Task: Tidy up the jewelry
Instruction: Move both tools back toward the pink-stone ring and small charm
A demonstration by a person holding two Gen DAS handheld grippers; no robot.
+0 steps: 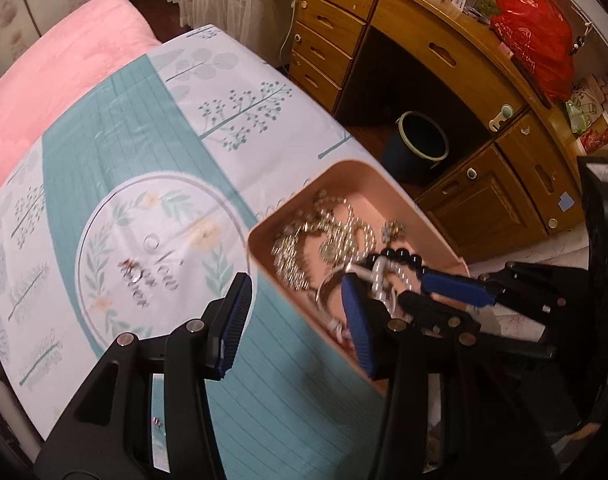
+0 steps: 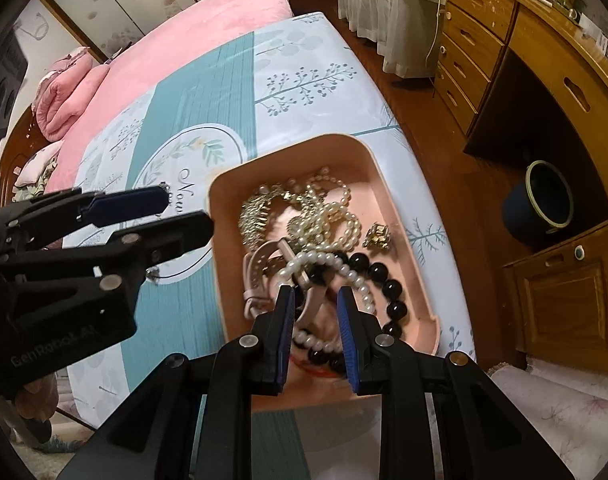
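Floral sheet [image 1: 152, 128], pink tray [image 2: 224, 280], wooden desk [image 1: 463, 60]

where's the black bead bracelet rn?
In the pink tray, right wrist view: the black bead bracelet curls along the tray's right side, beside the pearl strand and just past the right tool.

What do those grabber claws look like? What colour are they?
Both are black plastic claws with two fingers each. The left gripper and the right gripper have ribbed blue pads on the inside of the fingers, and round silver bolts at the joints. The left one has faint raised lettering on its black body. No cables or sleeves show.
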